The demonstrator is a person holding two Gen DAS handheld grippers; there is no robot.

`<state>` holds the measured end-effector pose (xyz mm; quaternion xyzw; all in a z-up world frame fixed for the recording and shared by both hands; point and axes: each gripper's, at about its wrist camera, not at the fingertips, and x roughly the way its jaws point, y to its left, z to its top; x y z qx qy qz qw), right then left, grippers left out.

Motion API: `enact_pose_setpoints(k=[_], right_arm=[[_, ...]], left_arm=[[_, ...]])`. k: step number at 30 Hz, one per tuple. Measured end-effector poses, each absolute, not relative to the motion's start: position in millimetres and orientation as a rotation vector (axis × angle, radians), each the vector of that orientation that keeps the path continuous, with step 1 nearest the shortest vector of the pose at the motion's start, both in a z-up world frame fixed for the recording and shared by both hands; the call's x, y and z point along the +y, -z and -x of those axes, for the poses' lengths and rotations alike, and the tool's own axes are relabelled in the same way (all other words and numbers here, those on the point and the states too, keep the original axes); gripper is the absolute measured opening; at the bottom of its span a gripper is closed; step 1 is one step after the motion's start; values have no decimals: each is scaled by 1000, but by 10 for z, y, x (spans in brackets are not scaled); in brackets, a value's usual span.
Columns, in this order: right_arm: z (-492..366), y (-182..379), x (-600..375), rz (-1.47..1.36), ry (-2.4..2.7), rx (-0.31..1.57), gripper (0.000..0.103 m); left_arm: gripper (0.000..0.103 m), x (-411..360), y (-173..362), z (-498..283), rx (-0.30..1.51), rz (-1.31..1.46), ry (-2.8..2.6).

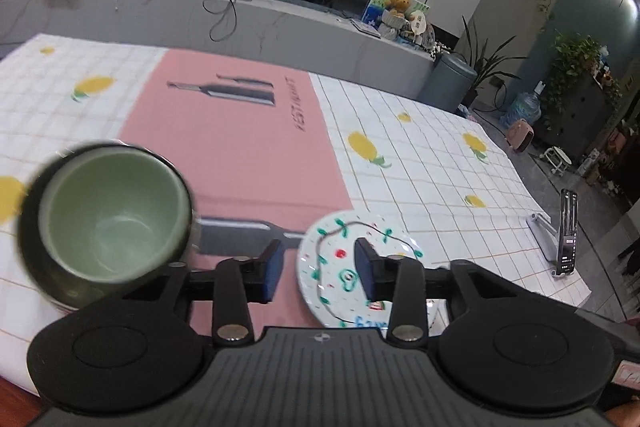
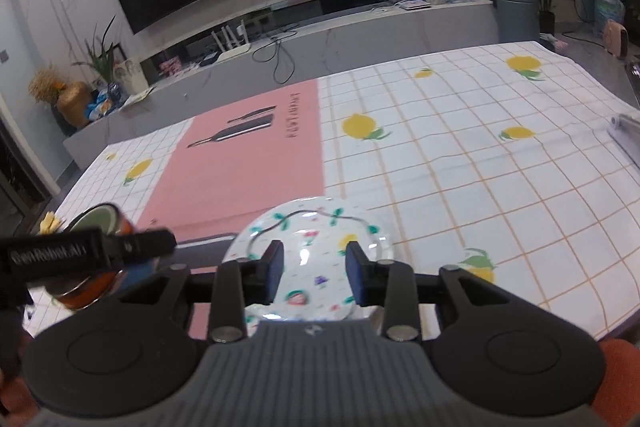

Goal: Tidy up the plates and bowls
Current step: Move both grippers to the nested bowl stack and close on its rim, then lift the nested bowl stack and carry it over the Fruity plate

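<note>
Nearest the lens in each wrist view we saw the black body of the gripper itself, its two blue-padded fingers reaching forward over the table [image 2: 460,155]. The left gripper [image 1: 320,273] had its jaws spread, with nothing between them; its right finger stood in front of the decorated plate [image 1: 340,267] and its left finger over the pink mat [image 1: 224,147]. The right gripper [image 2: 314,277] likewise had its jaws spread and held nothing, both fingers hovering over the same plate [image 2: 316,259], which we saw lying flat near the table's near edge, just beside the mat's [image 2: 240,163] right border.

The plate was white with painted green leaves, a dark wavy line and small coloured motifs. To its left stood the bowl [image 1: 108,219], green inside and dark outside, blurred in the left wrist view; we could not tell whether it was resting on the table or lifted. In the right wrist view the bowl [image 2: 96,255] showed an orange-brown outer wall, partly hidden behind the left gripper's [image 2: 92,253] black finger.

A white checked cloth with yellow lemons [image 1: 420,167] covered the table. A phone on a stand [image 1: 568,239] stood near the far right edge.
</note>
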<state>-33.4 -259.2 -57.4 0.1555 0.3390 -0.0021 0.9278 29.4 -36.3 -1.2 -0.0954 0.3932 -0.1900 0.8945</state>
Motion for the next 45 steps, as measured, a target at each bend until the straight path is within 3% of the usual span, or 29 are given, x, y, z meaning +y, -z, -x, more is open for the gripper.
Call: enact_pose_setpoints(k=[5, 10, 21, 30, 36, 41, 45], right_arm=[[286, 491, -2361, -357, -44, 748, 54], [150, 426, -2086, -392, -97, 797, 65], [-243, 484, -1551, -504, -182, 893, 68], [-587, 782, -1332, -613, -196, 1011, 69], [-719, 936, -1306, -666, -196, 1054, 68], [-795, 1010, -1269, -691, -207, 1080, 66], [-837, 1055, -1261, -709, -216, 1091, 56]], left_arm=[[79, 63, -177, -320, 816, 260, 324], [82, 536, -227, -364, 787, 348, 223], [82, 1271, 258, -512, 836, 631, 66], [82, 1368, 635, -622, 906, 787, 63], [75, 1377, 773, -698, 906, 812, 61], [70, 1347, 849, -770, 923, 805, 71], [65, 1346, 896, -793, 926, 809, 77]])
